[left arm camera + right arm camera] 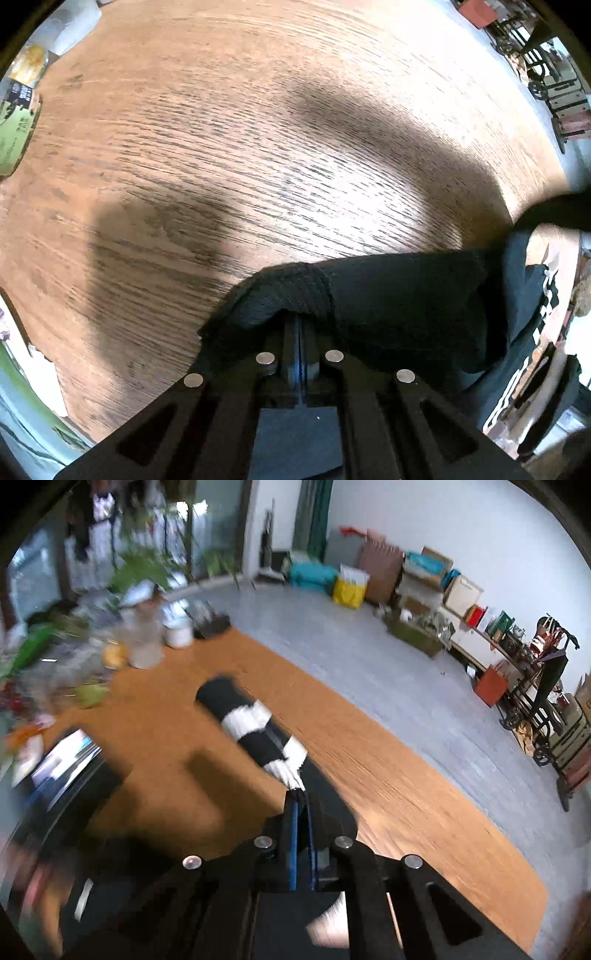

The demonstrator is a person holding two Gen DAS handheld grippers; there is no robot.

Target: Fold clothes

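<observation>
- The left gripper [300, 317] has its jaws clenched on a fold of the black garment [399, 295], held just above the wooden surface [221, 147].
- The right gripper [301, 797] has its jaws clamped on the garment's black-and-white striped sleeve [255, 731], which stretches out over the surface, blurred.
- A laptop [62, 764] sits on the surface's left side.

wooden table [229, 122], potted plants [147, 568], yellow bag [349, 587], orange bag [491, 685]
</observation>
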